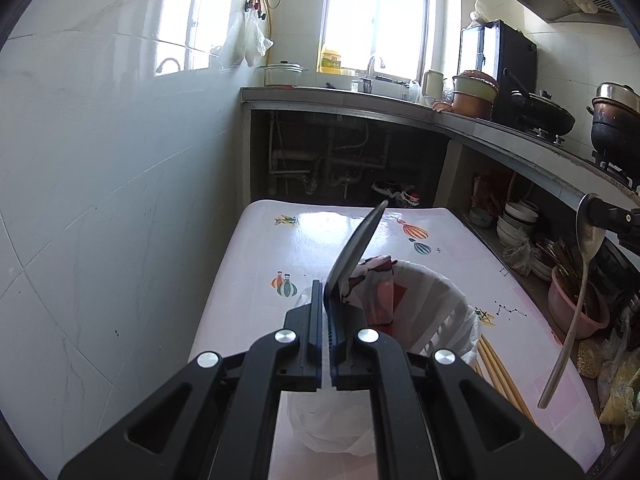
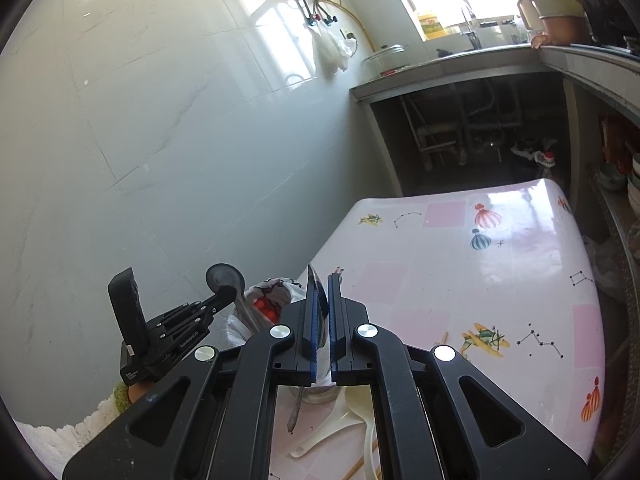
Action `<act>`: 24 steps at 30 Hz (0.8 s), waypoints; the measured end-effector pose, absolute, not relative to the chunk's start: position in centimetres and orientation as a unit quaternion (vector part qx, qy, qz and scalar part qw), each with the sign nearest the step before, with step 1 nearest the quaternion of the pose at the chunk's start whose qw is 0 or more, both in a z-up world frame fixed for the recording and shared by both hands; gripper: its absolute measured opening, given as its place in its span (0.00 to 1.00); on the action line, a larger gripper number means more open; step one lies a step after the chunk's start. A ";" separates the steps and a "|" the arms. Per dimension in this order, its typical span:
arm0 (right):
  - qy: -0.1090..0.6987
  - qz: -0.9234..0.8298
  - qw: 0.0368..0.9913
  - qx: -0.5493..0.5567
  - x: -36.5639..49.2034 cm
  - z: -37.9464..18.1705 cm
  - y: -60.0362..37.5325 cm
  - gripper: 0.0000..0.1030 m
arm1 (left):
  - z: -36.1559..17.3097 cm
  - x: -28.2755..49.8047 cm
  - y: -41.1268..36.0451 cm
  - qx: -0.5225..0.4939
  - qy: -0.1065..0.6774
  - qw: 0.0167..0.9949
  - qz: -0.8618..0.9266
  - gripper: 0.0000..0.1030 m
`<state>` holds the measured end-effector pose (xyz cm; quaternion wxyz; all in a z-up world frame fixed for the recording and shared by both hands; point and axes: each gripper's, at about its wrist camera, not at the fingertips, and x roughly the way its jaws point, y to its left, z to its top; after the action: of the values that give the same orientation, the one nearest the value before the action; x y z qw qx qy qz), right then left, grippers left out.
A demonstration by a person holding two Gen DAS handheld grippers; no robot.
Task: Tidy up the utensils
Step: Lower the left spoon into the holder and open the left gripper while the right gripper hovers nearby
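Both grippers observed closed on utensils. My left gripper (image 1: 325, 300) is clenched on a dark spoon (image 1: 356, 242), bowl raised and tilted right, above a plastic-lined container (image 1: 452, 304) on the patterned table (image 1: 256, 280). My right gripper (image 2: 321, 292) grasps a metal spoon (image 1: 576, 296) by its bowl end, handle hanging down toward the table. Wooden chopsticks (image 1: 500, 368) lie just beside the container. Two white plastic spoons (image 2: 344, 420) lie on the table beneath my right gripper, near a glass jar (image 2: 318, 394), partly hidden
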<state>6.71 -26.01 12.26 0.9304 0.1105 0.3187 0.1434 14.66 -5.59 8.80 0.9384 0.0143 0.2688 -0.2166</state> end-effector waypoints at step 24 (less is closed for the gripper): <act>0.292 0.165 0.938 0.083 9.2 15.2 -24.1 0.04 | 8.8 11.2 -1.2 -0.064 0.275 0.930 -0.237 0.16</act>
<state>9.19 -24.10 15.15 0.9384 0.0828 0.2922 0.1650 11.19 -1.15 8.82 0.9296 -0.0640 0.2749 -0.2372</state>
